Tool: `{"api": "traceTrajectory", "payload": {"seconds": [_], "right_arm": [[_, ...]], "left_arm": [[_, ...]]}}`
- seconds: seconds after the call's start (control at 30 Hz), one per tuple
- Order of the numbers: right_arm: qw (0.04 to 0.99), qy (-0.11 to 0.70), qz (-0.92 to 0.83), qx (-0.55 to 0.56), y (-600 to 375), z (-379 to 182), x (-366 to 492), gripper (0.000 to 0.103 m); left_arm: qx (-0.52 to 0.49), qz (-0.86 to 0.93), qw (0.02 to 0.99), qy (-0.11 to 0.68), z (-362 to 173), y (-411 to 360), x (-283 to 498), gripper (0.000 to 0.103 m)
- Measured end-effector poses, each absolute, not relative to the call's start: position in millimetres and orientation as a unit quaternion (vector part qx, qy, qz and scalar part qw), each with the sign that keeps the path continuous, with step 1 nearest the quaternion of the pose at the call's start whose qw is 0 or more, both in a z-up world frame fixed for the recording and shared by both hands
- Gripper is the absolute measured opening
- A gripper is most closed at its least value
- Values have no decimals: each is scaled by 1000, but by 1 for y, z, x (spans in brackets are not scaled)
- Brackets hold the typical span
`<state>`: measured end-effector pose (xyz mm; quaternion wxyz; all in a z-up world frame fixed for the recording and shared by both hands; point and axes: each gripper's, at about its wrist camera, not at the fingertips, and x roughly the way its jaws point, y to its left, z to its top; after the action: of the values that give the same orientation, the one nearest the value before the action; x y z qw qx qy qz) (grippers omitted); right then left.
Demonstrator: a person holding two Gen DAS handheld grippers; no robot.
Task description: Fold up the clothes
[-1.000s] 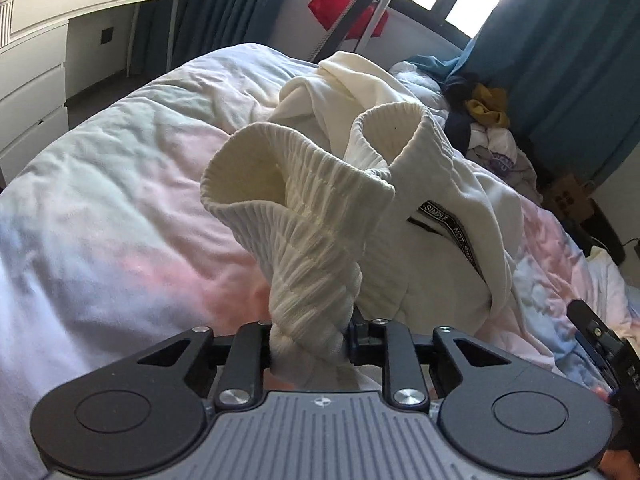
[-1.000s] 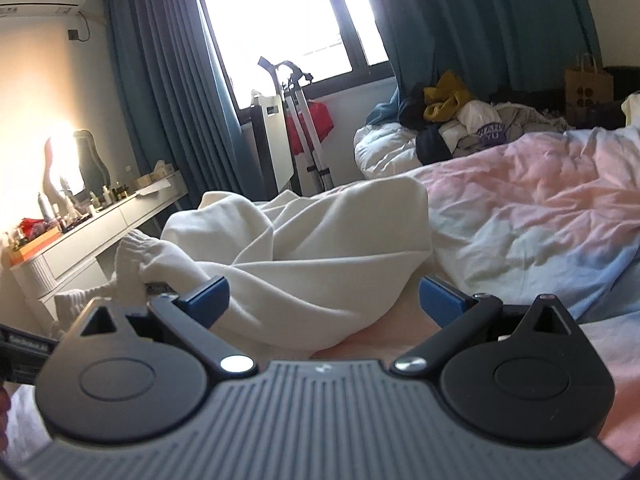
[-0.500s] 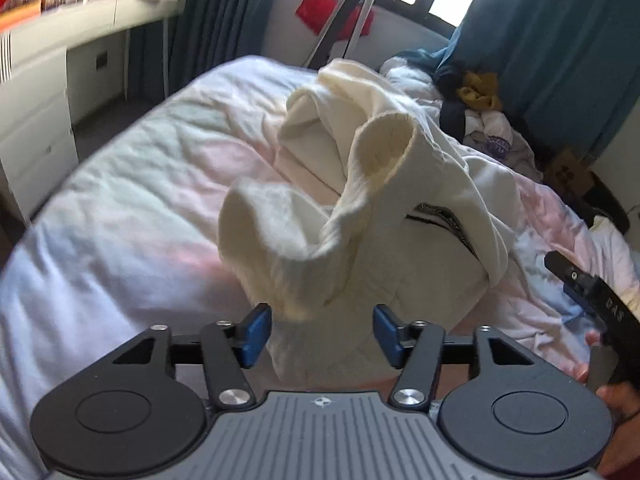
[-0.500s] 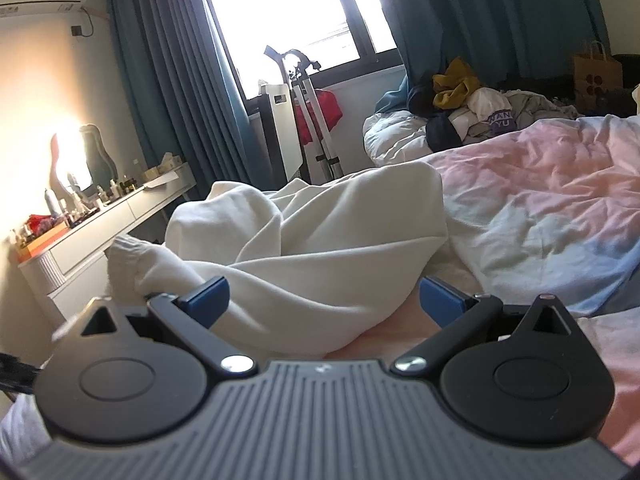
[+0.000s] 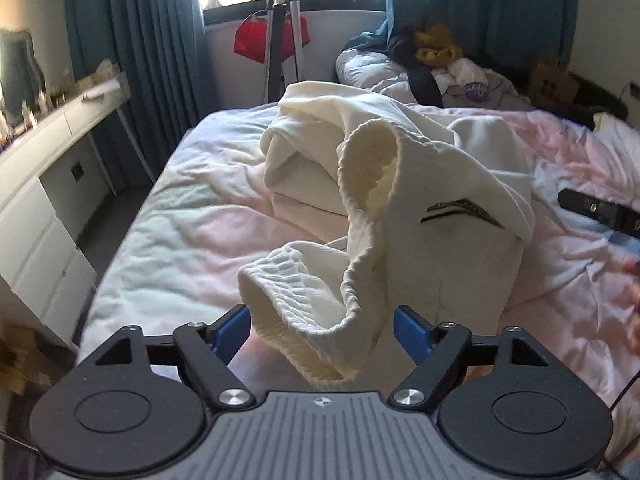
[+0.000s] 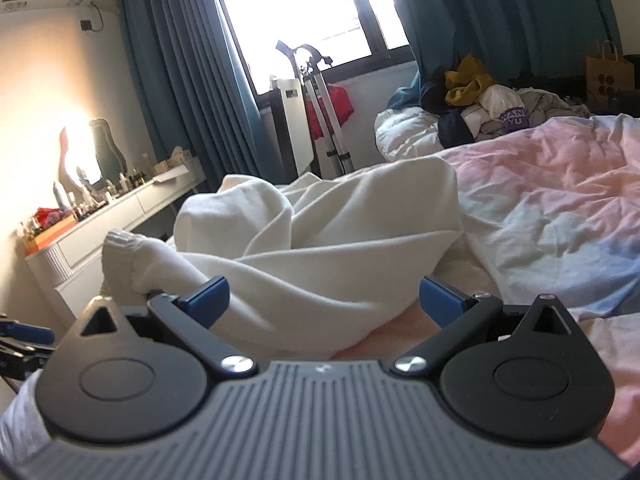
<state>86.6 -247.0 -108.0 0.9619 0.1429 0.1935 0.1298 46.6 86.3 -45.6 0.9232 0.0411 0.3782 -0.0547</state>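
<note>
Spreading across both views, the bed (image 5: 168,248) with its pink, white and pale blue duvet carries everything that matters. Teal curtains (image 6: 176,80) frame the bright window behind it, and a long white worktop (image 6: 120,216) crowded with small bottles and a mirror runs along the wall on the left. At the far end of the bed lies a heap of other clothes (image 6: 480,100), yellow, dark blue and white, and a brown paper bag (image 6: 608,70) stands beyond it; what is in the bag cannot be made out.

A cream sweatshirt (image 5: 440,208) lies crumpled in the middle of the duvet, a small dark logo showing on its front. Its ribbed cuff (image 5: 304,320) droops forward into the gap of the left tongs (image 5: 322,330), whose jaws are opening; the blue pads stand clear on either side of the knit without pressing it. In the right wrist view the right tongs (image 6: 324,296) stand wide apart, low over the bed, with a fold of the same sweatshirt lying loosely between the blue pads and neither pad pinching it. A black part of the right tool shows at the right edge of the left wrist view
</note>
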Motion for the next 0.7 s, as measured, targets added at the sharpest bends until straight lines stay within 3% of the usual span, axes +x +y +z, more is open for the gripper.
{"api": "traceTrajectory", "payload": {"seconds": [0.1,0.17,0.23,0.43,0.6,0.7], "right_arm": [[960,202,134,142,-247,-114,93,102],[956,211,140,150,-247,-117,97,86],[954,209,154,150,-243,-117,97,79],[951,160,228,134,-219,-89,82,79],[933,189,273,141,-189,-65,93,79],[937,197,280,74,-146,-51,99,79]], "left_arm": [[-2,-52,926,373,-49,99,48,81],[-23,-47,927,371,-52,106,50,81],[-33,-40,929,367,-52,111,49,81],[-98,-41,940,323,-44,131,46,83],[-136,-27,939,314,-44,148,46,83],[-174,-27,932,316,-48,161,48,83]]}}
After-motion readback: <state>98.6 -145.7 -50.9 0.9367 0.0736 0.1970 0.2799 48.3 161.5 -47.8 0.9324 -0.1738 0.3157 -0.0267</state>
